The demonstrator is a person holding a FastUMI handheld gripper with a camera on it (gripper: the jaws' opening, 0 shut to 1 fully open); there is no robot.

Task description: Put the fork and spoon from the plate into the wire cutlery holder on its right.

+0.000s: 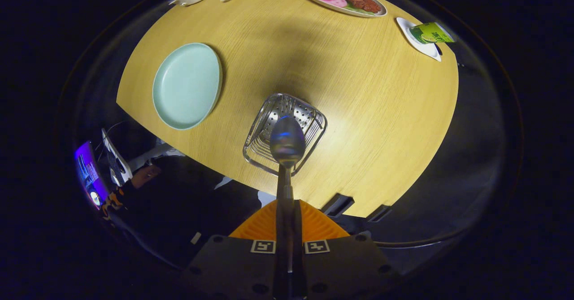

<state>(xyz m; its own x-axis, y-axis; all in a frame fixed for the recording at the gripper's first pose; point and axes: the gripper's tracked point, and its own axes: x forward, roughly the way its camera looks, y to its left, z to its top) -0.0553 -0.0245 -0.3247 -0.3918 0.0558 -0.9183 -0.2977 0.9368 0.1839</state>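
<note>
Above the wire cutlery holder (284,133), a spoon (287,144) is held by its handle, clamped between the closed tongs (285,221), bowl hanging over the opening. To the left, the plate (187,85) lies bare on the table (358,111). No fork can be made out; releasing the spoon seems left.

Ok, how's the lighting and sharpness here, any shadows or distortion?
Gripper view: fisheye bends the table edge; a broad soft shadow lies beyond the wire holder; the spoon bowl, clamped in the hand-held gripper, looks blurred with bluish glare; surroundings dark.
</note>
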